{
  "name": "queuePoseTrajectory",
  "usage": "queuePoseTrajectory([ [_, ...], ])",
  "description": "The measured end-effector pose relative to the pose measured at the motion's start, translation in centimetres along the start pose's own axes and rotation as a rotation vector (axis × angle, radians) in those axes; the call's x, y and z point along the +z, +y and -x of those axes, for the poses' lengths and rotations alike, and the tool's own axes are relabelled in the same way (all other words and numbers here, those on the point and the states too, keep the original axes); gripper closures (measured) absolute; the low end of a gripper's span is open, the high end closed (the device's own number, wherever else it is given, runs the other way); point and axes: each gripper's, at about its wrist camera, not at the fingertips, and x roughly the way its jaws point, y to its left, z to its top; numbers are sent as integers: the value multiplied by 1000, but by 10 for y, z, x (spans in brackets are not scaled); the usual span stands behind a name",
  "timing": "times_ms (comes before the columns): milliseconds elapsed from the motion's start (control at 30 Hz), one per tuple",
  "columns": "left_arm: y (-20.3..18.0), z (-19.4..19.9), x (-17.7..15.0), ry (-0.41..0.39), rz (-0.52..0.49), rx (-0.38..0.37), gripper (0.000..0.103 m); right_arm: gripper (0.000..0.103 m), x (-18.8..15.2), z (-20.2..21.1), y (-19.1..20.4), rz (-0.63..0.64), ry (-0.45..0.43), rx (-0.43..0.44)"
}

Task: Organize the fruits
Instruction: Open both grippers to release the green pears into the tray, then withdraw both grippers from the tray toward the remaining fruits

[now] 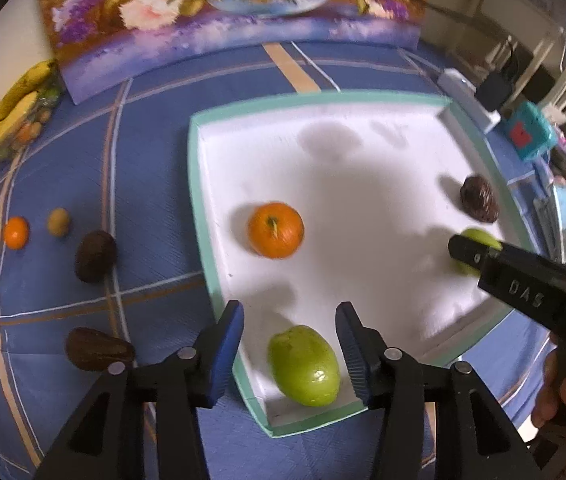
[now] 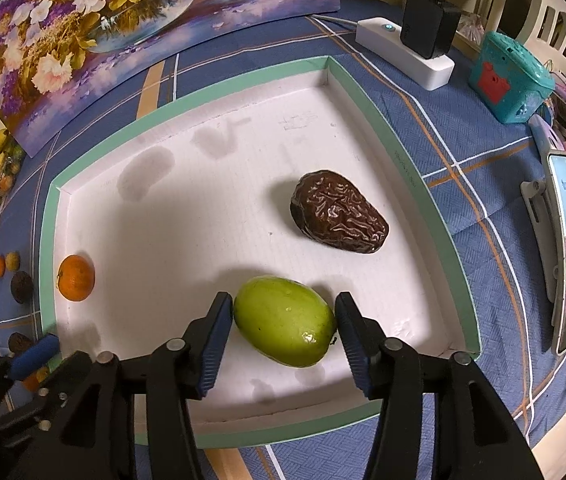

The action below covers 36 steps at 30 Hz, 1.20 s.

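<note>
Inside the tray (image 2: 435,216), each gripper straddles its own green fruit, the left gripper (image 1: 289,340) open with clear gaps around one (image 1: 304,366), the right gripper (image 2: 283,330) barely slack around another (image 2: 285,326); best lift straight up, avoiding nudges.

Left gripper (image 1: 289,346): pointing steeply down, jaws apart, pads clear of anything. Right gripper (image 2: 283,332): pointing steeply down, jaws apart, touching nothing firmly. Hand (image 1: 563,392) grasps right gripper's handle.
</note>
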Motion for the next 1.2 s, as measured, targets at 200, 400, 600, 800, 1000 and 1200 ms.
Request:
queuePoseTrajectory([
  [200,21,22,6,-59,72,-13,50,47,3,13,0,4,-43,0],
  [400,43,27,10,-85,143,34,28,46,2,25,0,6,-76,-4],
  [600,57,22,5,-86,196,96,8,24,3,28,4,23,-104,-6],
  [800,64,17,4,-89,225,131,0,18,2,26,9,49,-104,-11],
  [1000,69,18,2,-90,242,148,0,17,2,26,9,56,-107,-13],
  [1200,72,19,2,-99,249,151,0,8,2,27,9,54,-126,-16],
])
